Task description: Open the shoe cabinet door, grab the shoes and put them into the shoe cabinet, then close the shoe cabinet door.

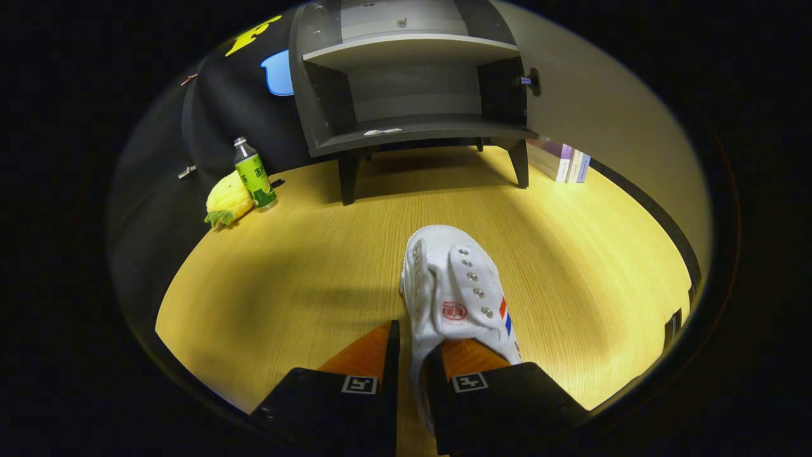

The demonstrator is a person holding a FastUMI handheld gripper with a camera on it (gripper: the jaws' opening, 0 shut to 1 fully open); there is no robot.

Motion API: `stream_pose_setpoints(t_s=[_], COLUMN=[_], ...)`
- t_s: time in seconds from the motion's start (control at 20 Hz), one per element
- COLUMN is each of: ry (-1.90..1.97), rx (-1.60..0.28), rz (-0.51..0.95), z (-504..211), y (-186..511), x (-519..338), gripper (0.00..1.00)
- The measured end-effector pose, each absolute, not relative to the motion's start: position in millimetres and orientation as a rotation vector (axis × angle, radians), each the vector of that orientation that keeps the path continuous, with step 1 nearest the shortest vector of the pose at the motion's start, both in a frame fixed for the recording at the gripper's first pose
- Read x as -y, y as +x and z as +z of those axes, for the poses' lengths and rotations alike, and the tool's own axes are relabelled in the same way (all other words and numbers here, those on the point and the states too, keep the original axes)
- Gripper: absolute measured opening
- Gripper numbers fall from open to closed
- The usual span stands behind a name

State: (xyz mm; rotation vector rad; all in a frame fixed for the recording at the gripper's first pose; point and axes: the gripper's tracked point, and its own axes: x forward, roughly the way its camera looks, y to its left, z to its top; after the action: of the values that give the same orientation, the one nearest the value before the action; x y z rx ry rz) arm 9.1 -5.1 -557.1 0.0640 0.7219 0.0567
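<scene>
A white canvas shoe [453,285] with metal eyelets and a red-and-blue side stripe points away from me over the wooden tabletop [304,254]. My gripper [413,355] is shut on the shoe's heel end, one finger on each side of the canvas. Beyond the shoe stands the dark grey shoe cabinet [412,89] on short legs. Its door [602,114] is swung open to the right, showing a lower shelf [419,127] and an upper shelf [412,46], both bare apart from a small pale mark on the lower one.
Left of the cabinet, a green-labelled bottle [254,174] stands beside a yellow pineapple toy [227,202]. Several books [561,160] lie under the open door, right of the cabinet's leg. The table's edge curves round on the left and right.
</scene>
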Motion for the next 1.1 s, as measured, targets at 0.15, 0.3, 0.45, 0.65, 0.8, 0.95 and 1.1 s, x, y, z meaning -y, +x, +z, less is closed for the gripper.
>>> stream_pose_setpoints(t_s=[0.15,0.3,0.45,0.65,0.8,0.95,1.1], ry=[0.058,0.063,0.067,0.084,0.062,0.053,0.054], rx=[-0.700,-0.677,-0.661,-0.661,-0.667,-0.671,-0.669], rz=[0.047,0.039,0.025,0.017,0.021,0.028,0.032], z=[-558,-559,-560,-562,-563,-563,-562], y=[17,23,26,25,24,24,23], x=[5,7,9,9,10,9,10], gripper=[0.27,0.25,0.22,0.22,0.22,0.22,0.22])
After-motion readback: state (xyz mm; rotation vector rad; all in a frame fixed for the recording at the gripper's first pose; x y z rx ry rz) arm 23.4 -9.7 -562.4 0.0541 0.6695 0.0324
